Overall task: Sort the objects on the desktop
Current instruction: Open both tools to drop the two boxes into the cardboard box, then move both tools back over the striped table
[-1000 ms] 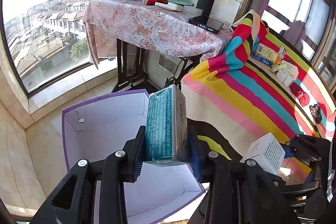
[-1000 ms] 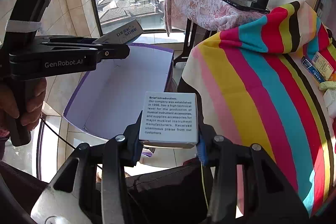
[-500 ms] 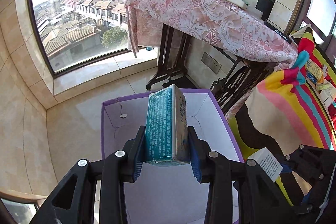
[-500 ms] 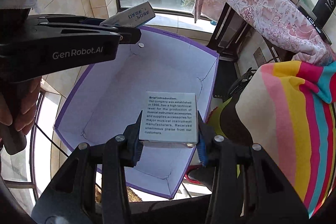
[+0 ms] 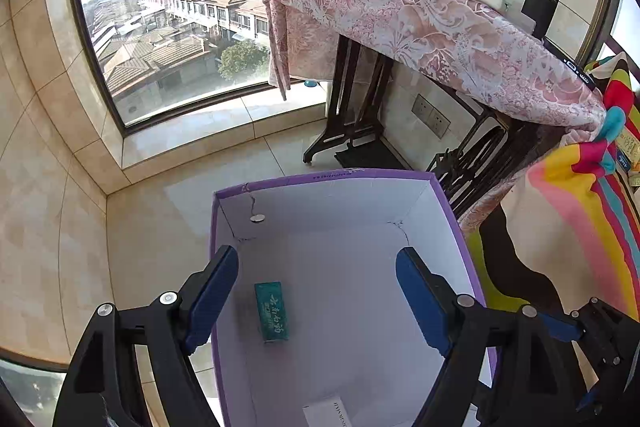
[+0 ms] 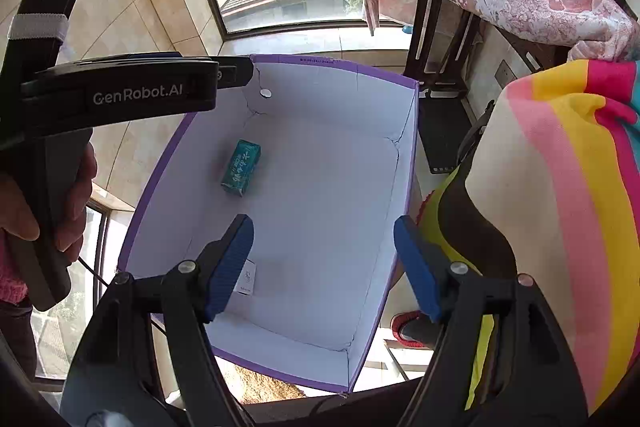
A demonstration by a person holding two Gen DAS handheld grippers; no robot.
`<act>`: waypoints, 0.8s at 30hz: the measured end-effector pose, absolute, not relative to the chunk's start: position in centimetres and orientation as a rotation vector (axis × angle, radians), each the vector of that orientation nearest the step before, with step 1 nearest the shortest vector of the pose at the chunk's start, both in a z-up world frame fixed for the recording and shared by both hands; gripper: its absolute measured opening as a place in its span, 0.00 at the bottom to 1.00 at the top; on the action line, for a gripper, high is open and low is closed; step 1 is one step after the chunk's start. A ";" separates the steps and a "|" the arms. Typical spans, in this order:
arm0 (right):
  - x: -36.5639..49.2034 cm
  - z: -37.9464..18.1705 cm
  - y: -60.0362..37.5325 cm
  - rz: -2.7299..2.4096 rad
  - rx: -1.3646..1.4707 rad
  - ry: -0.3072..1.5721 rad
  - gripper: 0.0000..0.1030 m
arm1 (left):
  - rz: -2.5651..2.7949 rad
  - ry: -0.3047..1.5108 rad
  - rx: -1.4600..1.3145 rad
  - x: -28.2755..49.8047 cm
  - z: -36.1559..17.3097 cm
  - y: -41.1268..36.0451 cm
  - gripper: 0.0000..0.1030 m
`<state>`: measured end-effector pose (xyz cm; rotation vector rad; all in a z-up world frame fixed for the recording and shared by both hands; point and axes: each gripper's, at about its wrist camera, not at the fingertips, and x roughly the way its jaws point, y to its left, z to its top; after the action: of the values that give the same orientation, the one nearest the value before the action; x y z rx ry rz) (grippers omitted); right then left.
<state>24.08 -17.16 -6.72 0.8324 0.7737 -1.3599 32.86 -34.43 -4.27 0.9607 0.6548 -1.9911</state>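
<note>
Both my claws are opening over the purple box (image 6: 406, 163), nothing between their jaws: left claw (image 5: 316, 293), right claw (image 6: 322, 261). The teal carton (image 6: 241, 167) lies on the box floor (white carton (image 6: 246, 279) nearer me). Remaining items sit rightward on the striped worktop (image 5: 592, 211), nearer my right claw.

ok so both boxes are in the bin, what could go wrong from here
1. The bin sits right against the striped cloth, so a gripper lifting out could snag the hanging cloth.
2. The white box lies just under the right gripper, whose jaws are opening with nothing between them; dipping lower might knock it.
3. The left gripper hangs over the teal box beside the bin's thin wall; a sideways swing could shove the bin.
</note>
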 end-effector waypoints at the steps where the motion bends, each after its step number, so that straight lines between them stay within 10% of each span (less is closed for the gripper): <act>1: 24.0 -6.4 -16.7 -1.371 0.825 0.765 0.73 | -2.000 0.658 0.960 32.5 -4.1 -34.1 0.79; 13: 14.5 3.6 -6.4 -1.852 0.654 0.529 0.85 | -2.333 0.606 1.063 21.9 0.4 -26.3 0.79; 24: -6.2 1.2 11.9 -2.373 0.963 0.239 0.88 | -2.816 0.011 1.111 -0.3 3.3 -13.5 0.81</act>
<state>-6.16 11.90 1.16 0.9633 0.2386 -2.3735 -0.32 -13.47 3.35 1.1115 0.0107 -2.8156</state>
